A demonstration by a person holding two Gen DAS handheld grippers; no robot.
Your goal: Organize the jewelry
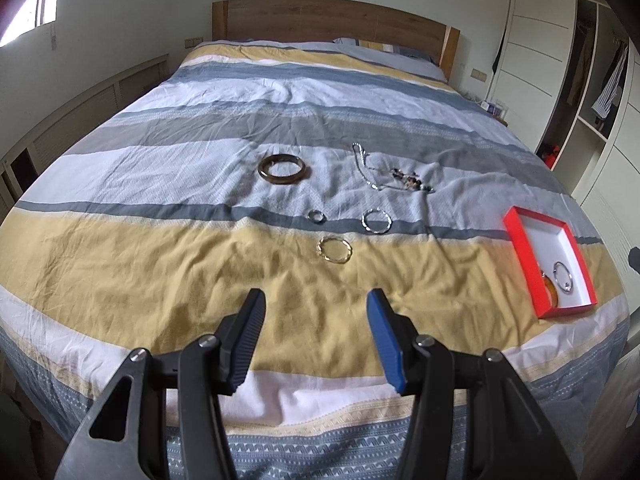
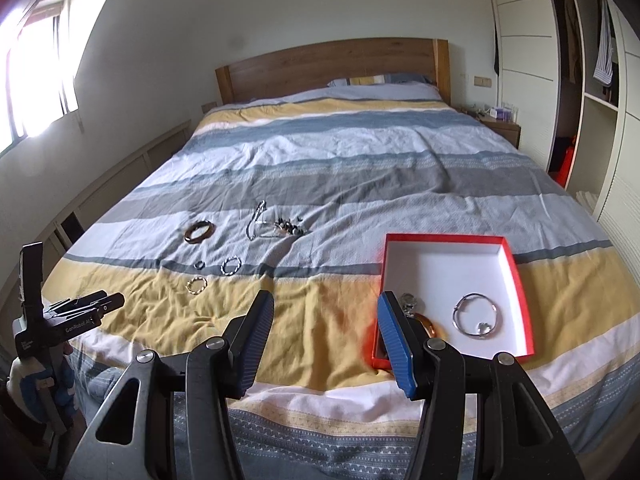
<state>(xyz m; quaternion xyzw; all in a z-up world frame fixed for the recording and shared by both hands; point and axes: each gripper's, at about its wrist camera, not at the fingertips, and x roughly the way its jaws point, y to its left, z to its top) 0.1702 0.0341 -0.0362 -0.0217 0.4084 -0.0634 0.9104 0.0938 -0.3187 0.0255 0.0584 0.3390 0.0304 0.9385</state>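
On the striped bedspread lie a brown bangle [image 1: 284, 168], a silver chain [image 1: 366, 168], a beaded bracelet [image 1: 412, 180], a small ring [image 1: 317, 216], a twisted silver bracelet [image 1: 376, 221] and a gold bracelet [image 1: 335, 250]. My left gripper [image 1: 316, 300] hovers open just short of the gold bracelet, holding nothing. The red box [image 2: 520, 300] holds a silver bracelet [image 2: 476, 314], an amber bangle [image 2: 432, 326] and a small silver piece [image 2: 410, 302]. My right gripper [image 2: 325, 304] stands open and empty beside the box's near left corner.
The bed's foot edge runs just below both grippers. The left gripper [image 2: 114, 300] shows side-on at the left of the right wrist view. A wooden headboard [image 2: 332, 68] stands at the far end, with a wardrobe [image 2: 520, 80] and a nightstand [image 2: 500, 126] on the right.
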